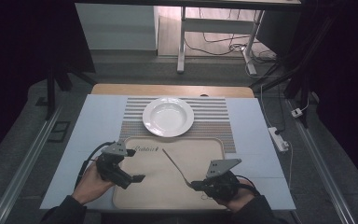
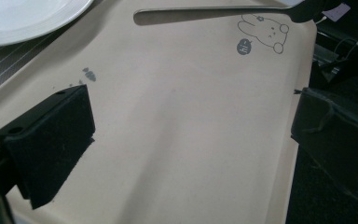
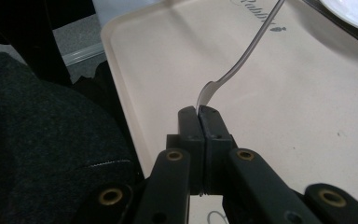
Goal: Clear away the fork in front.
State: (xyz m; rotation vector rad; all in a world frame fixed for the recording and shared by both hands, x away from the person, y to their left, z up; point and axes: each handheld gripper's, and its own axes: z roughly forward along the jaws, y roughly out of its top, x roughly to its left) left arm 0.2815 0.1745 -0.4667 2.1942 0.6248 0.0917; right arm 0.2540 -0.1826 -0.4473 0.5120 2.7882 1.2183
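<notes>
the right gripper (image 3: 199,112) is clamped shut on a fork (image 3: 242,60) by its head end, handle slanted up over the tray (image 1: 168,186) toward the plate (image 1: 168,116). the left gripper (image 1: 135,178) is held wide open, empty, above the tray's left side. the fork looks mid-carry; next, it likely needs laying beside the plate.

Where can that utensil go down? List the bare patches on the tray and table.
The beige plastic tray is bare between the left tool and the metal utensil pinched in the right tool. The pale blue tabletop is bare left of the striped mat. The white round plate crowds that mat.
</notes>
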